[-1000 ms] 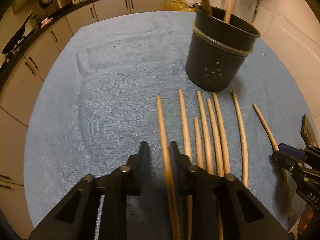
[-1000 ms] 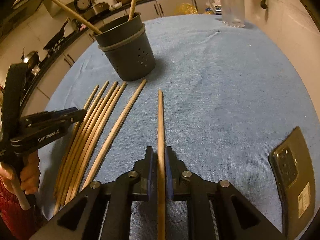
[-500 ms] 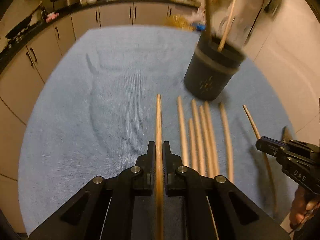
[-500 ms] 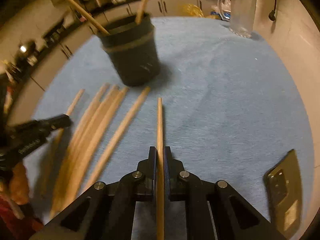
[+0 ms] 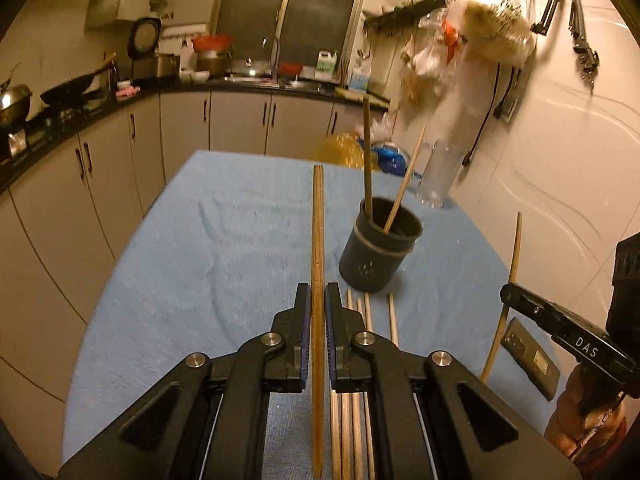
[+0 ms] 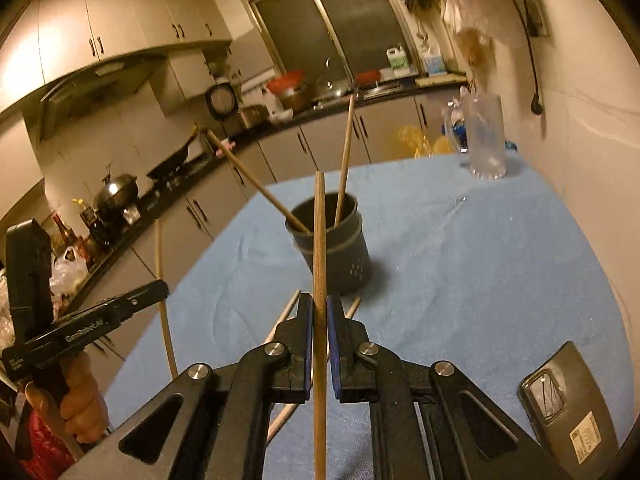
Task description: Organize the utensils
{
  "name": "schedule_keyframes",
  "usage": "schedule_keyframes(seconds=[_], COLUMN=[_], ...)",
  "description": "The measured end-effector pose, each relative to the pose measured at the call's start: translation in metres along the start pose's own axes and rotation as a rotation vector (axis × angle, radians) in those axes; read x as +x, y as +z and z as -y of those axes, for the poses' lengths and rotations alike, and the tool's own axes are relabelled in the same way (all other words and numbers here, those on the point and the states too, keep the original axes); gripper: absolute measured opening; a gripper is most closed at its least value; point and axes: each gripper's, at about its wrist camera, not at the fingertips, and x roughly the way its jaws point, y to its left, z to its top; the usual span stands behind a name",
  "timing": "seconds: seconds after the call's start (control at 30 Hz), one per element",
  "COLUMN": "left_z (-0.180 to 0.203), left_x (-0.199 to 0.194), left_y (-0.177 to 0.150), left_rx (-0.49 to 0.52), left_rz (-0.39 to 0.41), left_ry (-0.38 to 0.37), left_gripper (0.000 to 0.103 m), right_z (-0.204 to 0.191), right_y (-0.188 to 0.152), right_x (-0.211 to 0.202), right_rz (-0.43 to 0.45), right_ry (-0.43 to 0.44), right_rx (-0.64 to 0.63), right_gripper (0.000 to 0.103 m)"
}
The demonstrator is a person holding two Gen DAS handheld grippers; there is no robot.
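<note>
Gripper-held chopstick (image 5: 318, 240), base cut off

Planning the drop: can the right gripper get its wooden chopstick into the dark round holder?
Probably yes: the right gripper holds its wooden chopstick, and the dark round holder has only two chopsticks inside, leaving its mouth mostly open.

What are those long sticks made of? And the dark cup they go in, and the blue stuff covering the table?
The sticks look like wood or bamboo: tan, matte, one with a faint grain. The dark cup is probably plastic: smooth, grey-black, with small drain holes and a moulded ring. The blue cover looks like towel cloth: fuzzy, with soft creases.
</note>
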Motion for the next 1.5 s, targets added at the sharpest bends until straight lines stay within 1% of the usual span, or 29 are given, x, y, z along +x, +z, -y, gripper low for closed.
schedule_keyframes(seconds=[0.2, 0.43, 0.97, 1.5], left_z=[0.004, 0.000, -0.006, 0.000], left_x=[-0.009, -0.017, -0.019, -0.019], left_y=[0.001, 0.000, 0.002, 0.010], left_rx=[0.006, -0.013, -0.049, -0.049], left_rz=[0.015, 0.022, 0.029, 0.030], left_ry=[0.002, -0.013, -0.030, -0.063], left_gripper=[0.006, 0.006, 0.006, 0.006], right_z=[0.001, 0.000, 0.011, 0.020], right_y=[0.002, 0.002, 0.005, 0.010], right_x=[-0.010, -0.018, -0.019, -0.018], right_rz=[0.040, 0.059, 0.053, 0.052], right_ry=[0.008, 0.007, 0.020, 0.029], right_rx=[0.012, 0.026, 0.085, 0.132], right_gripper=[0.008, 0.008, 0.008, 0.008])
